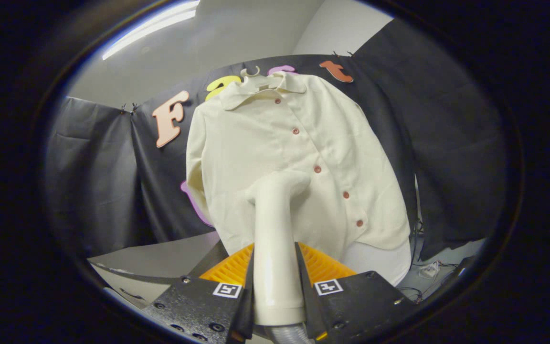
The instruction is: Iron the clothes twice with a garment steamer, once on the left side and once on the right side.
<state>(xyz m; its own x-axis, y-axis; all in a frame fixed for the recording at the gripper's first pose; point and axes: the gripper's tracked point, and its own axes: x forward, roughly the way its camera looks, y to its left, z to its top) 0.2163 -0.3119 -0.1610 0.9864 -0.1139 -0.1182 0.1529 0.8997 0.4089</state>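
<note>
Firmly, both fingers clamp the unlabelled steamer, its head against the shirt.

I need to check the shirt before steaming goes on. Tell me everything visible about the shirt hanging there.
The shirt is cream, of a plain woven-looking cloth, with a flat collar, long sleeves and a row of reddish-brown buttons, all fastened. It hangs on a pale hanger against the black booth wall, front facing out, left sleeve hanging at its side. The steamer, held between the tongs, has its head at the shirt's lower front, beside the button row; actual contact cannot be told.
</note>
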